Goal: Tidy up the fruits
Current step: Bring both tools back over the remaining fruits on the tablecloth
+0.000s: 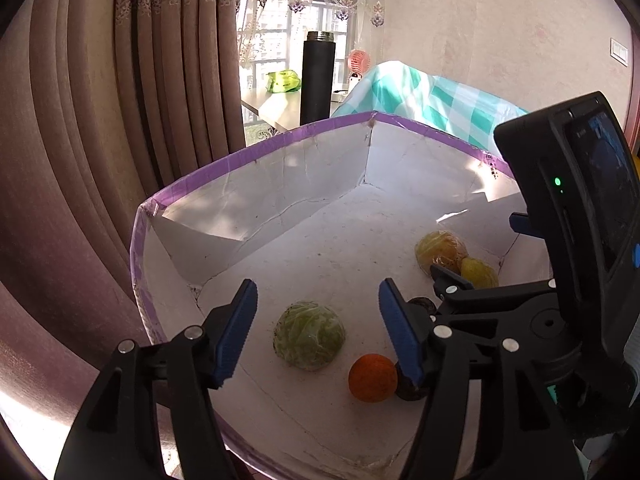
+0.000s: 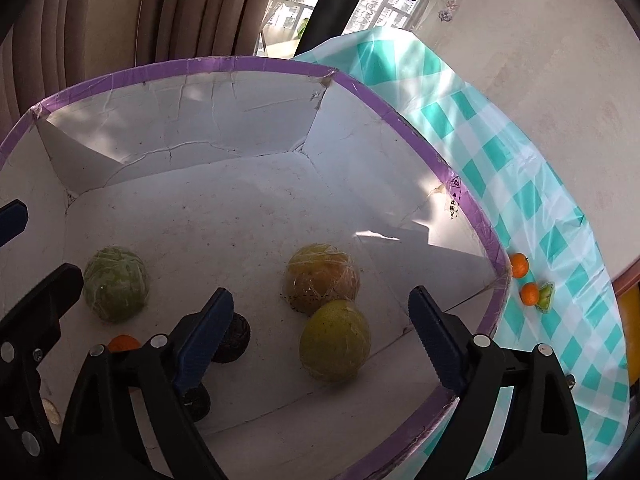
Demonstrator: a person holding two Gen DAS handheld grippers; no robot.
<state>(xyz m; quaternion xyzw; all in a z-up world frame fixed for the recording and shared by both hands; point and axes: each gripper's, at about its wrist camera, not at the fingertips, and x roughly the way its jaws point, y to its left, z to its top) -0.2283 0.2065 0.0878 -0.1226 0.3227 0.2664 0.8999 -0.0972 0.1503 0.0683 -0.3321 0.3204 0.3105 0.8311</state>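
A white cardboard box with a purple-taped rim (image 1: 256,152) (image 2: 256,63) holds the fruit. On its floor lie a green wrapped fruit (image 1: 309,334) (image 2: 116,284), a small orange (image 1: 373,377) (image 2: 124,343), two dark round fruits (image 1: 424,305) (image 2: 234,340), an orange-yellow wrapped fruit (image 1: 440,252) (image 2: 320,276) and a yellow-green one (image 1: 478,272) (image 2: 334,340). My left gripper (image 1: 318,292) hangs open above the green fruit, gripping nothing. My right gripper (image 2: 320,292) stands wide open over the yellow-green fruit, its pads apart from it.
Two tangerines (image 2: 519,265) (image 2: 530,293) and a green wrapper (image 2: 545,298) lie on the teal checked tablecloth (image 2: 520,200) just right of the box. A tall black flask (image 1: 317,76) stands behind the box. Curtains hang at the left, a wall at the right.
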